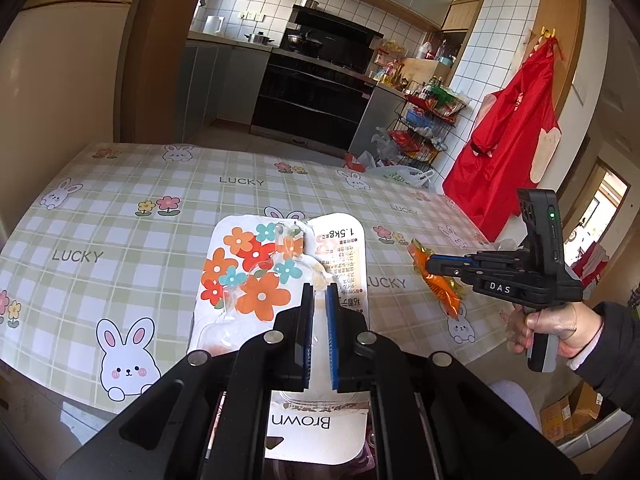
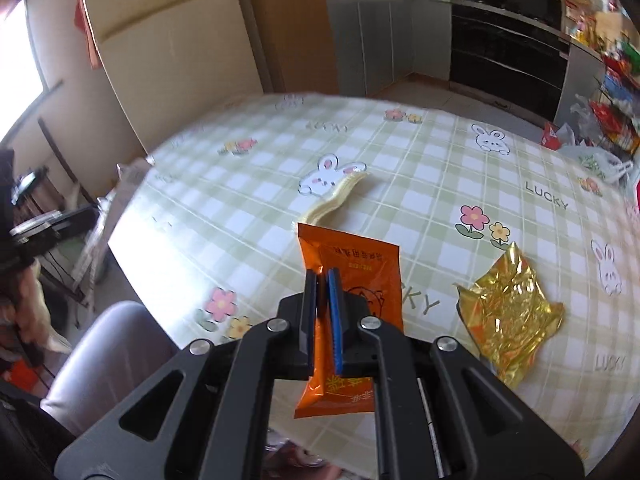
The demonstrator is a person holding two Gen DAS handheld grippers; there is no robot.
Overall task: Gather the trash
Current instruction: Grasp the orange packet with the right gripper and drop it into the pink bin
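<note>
The left gripper (image 1: 318, 294) was clenched on a white blister package (image 1: 280, 280) printed with orange, red and teal flowers, its pads pinching the clear plastic near the card's right side. The package's lower end ran under the gripper body; only the word "Brown", upside down, showed there. "1.5Kg" could be read inverted at its far corner, while the smaller red print beside it was too fine to make out.

The right gripper (image 2: 322, 280) was clamped tight on an orange snack wrapper (image 2: 352, 276), held clear of the table (image 2: 400, 184). The wrapper's yellow characters were inverted and blurred, and its middle was covered by the pads. In the left wrist view the same gripper (image 1: 428, 266) bore a "DAS" label, gripped by a gloved hand (image 1: 548, 328).

Just beside the wrapper, a crumpled gold foil wrapper (image 2: 512, 312) lay on the checked tablecloth, partly covering one "LUCKY" print. Farther off lay a pale yellow wrapper (image 2: 340, 196), overlapping a printed rabbit; its nature was hard to tell. The far kitchen in the right wrist view was smeared by blur.
</note>
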